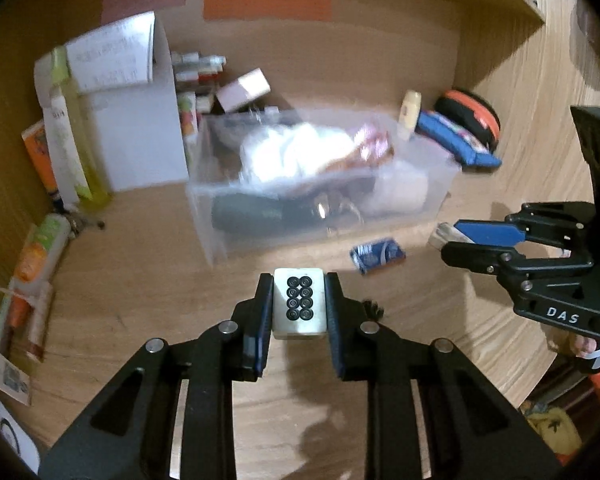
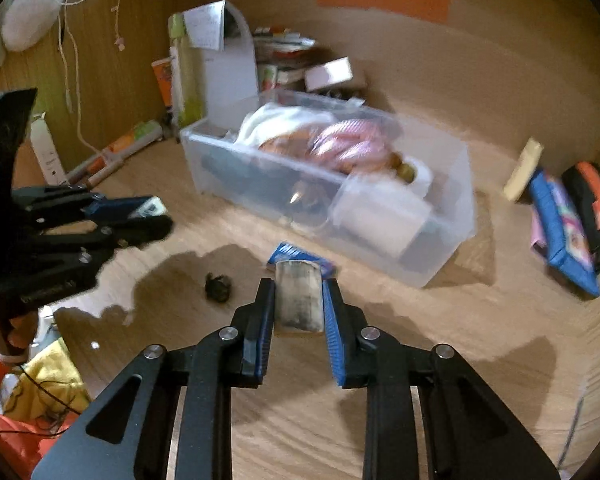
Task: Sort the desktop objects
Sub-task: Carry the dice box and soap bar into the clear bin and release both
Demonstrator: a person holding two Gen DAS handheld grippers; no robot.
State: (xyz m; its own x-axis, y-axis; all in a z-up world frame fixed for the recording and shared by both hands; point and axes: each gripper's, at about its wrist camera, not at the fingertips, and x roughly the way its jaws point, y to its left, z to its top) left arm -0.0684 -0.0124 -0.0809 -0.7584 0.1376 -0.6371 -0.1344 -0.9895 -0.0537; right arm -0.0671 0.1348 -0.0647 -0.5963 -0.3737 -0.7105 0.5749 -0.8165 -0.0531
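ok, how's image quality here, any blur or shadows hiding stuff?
Left wrist: mahjong tile in the left claw is sharp; clear bin behind is motion-smeared. Right wrist: blurred all over, held tile streaked and unreadable; dark claw shadows on the desk around the small black clump.

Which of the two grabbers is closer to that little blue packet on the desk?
Right, it seems. The right gripper, holding a pale block, has the blue packet just beyond its tips; the left gripper, holding a tile, has it ahead and to the right.

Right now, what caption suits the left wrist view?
Left tongs grip a mahjong tile before a clear storage bin on the wooden desk.
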